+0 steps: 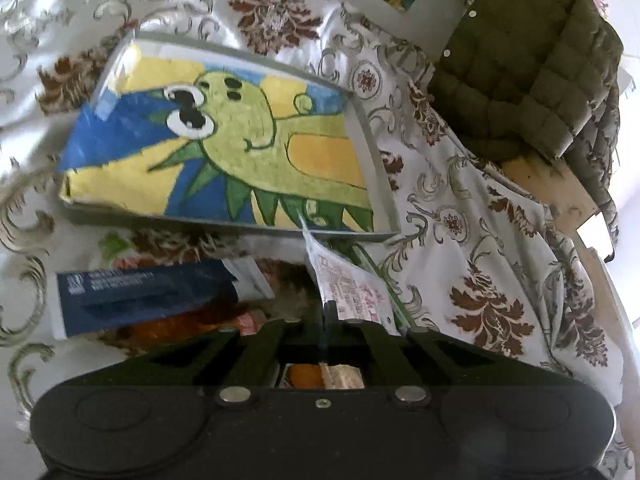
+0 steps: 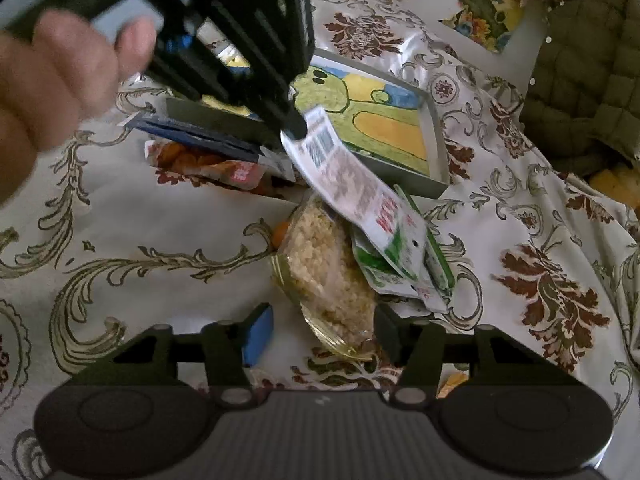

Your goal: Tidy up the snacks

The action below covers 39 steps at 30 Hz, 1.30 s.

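The left gripper is clamped on one corner of a white-and-green printed snack packet; that thin grip could slip. The right gripper, jaws apart, straddles a clear bag of puffed rice without pinching it and could crush it.

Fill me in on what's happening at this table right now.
A person with a handheld gripper in each hand is sorting snacks on a floral tablecloth. The left gripper is shut on the edge of a white-and-green packet, lifted near the dinosaur tray. The right gripper, jaws open, straddles a clear bag of puffed-rice snack without pressing on it. More packets lie beside the tray.
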{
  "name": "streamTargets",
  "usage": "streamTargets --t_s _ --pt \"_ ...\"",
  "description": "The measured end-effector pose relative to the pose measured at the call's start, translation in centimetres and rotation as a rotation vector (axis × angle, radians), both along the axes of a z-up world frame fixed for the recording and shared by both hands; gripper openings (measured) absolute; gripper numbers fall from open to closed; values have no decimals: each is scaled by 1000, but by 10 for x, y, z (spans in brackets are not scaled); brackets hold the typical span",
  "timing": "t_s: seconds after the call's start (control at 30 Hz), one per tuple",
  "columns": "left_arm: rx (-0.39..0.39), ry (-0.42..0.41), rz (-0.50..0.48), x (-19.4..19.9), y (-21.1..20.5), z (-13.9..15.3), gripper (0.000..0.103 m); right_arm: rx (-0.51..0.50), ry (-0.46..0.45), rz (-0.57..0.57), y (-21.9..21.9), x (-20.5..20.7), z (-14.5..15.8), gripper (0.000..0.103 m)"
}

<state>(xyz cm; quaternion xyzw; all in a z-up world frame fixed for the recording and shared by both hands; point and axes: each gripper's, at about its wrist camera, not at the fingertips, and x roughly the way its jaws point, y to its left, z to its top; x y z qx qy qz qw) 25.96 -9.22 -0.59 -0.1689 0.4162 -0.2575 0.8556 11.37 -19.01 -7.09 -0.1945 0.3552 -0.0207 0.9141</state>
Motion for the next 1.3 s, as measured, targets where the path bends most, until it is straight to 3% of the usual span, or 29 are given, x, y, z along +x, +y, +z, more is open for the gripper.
streamTargets --t_s 0.13,0.2,0.23,0.43,0.57,0.73,0.93,1.2,1.3 --pt "8 -3 5 -3 4 6 0 -71 -15 30 12 2 -8 60" --pt "24 -9 7 -5 6 9 0 -104 -26 35 17 3 -10 50" --pt "31 -12 7 -6 6 10 0 -124 -33 33 18 4 -11 39" --pt "39 -7 34 -11 15 19 0 -103 -51 9 14 6 -6 29" --pt "46 -26 46 -19 22 35 0 87 -73 -9 0 -4 22 23" --pt "72 -40 53 -34 29 54 0 388 -53 -44 -28 -22 46 22" --pt "97 -27 56 -56 36 46 0 622 -1 -125 -64 -36 57 20" --pt "79 2 55 -74 45 10 0 614 13 -138 -67 -34 50 20" --pt "40 41 61 -70 51 -3 4 601 17 -139 -64 -30 46 20"
